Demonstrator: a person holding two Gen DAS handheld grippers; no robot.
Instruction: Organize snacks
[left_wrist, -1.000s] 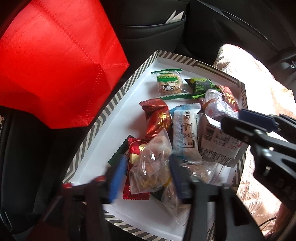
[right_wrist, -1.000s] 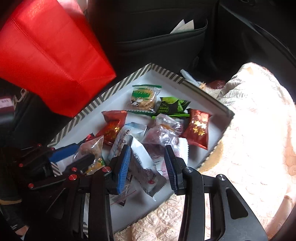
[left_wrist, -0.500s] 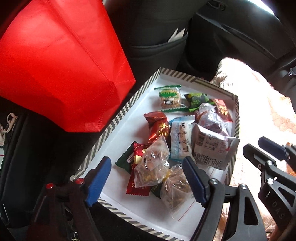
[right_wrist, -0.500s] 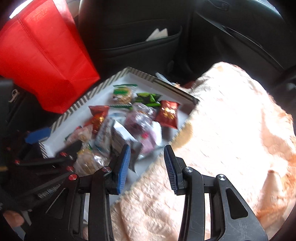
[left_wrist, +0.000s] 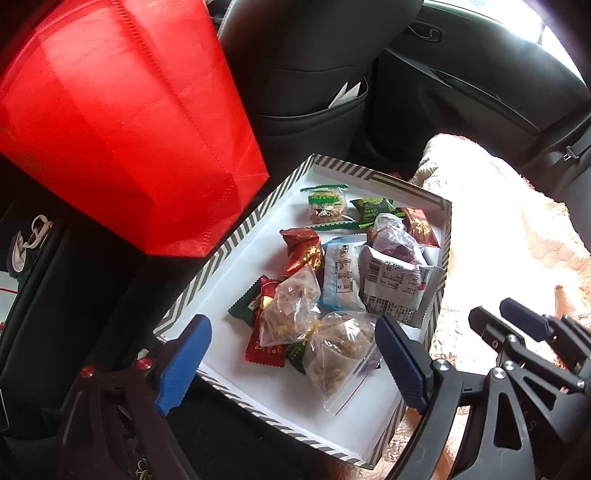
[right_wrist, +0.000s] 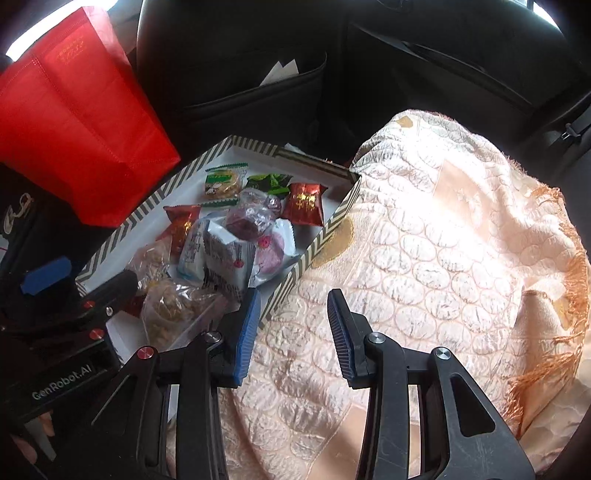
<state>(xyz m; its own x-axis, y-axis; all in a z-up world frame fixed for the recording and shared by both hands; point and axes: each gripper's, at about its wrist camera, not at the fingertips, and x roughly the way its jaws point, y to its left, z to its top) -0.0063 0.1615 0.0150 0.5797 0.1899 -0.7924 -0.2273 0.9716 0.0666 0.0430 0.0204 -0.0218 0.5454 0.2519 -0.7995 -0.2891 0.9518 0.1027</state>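
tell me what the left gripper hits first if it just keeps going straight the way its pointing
Probably the clear zip bag of snacks lying at the near end of the striped tray, right between the left gripper fingers' line; depth is uncertain.

Assorted wrapped snacks (left_wrist: 343, 273) lie jumbled inside the striped-rimmed white tray (left_wrist: 236, 243).

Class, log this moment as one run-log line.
left hand-held gripper: open, empty | right hand-held gripper: open, empty | snacks: in striped tray

Two black plastic left gripper (left_wrist: 291, 363) and right gripper (right_wrist: 291, 332) frames with triangular cut-outs are seen, fitted with ribbed blue finger pads (left_wrist: 183, 363), red and silver screws, and white "GenRobot.AI" lettering (right_wrist: 62, 386).
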